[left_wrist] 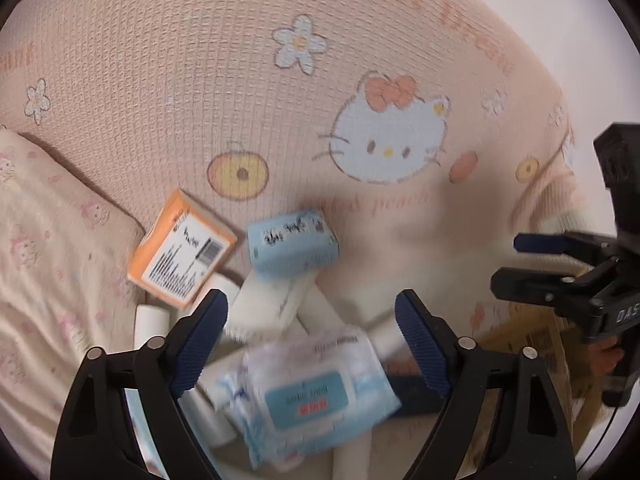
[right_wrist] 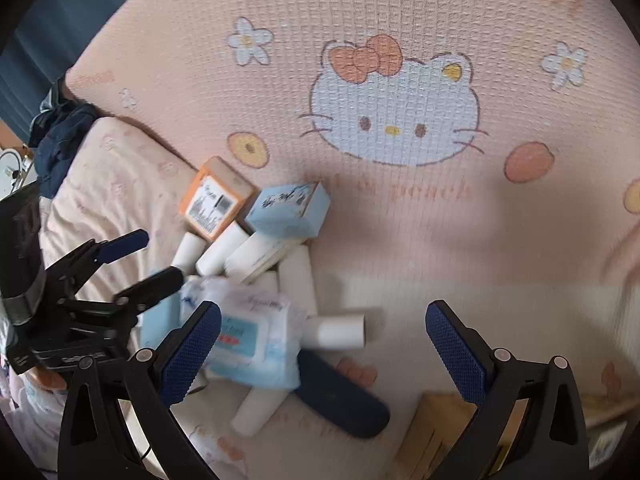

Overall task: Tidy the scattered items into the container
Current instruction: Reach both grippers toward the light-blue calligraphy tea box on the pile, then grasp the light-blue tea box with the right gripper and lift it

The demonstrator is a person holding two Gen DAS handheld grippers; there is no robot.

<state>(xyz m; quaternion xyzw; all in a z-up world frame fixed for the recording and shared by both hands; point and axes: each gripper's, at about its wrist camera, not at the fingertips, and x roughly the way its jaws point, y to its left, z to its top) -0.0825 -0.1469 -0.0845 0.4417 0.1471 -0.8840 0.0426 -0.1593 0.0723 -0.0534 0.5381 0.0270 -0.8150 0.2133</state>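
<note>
Both the left gripper and right gripper are hovering wide open, holding nothing, over the wipes pack; its label is blurring unreadable. Orange box and blue box are lying beside white rolls.

The items lie in one heap on the bed cover, just right of the pillow; at the far side of the heap two boxes stand side by side, one box on the left and the other box on the right, touching; before them the paper rolls lie crossed; the wipes pack rests on top of the rolls, nearest the cameras; a cardboard box lies apart at the near right.
</note>
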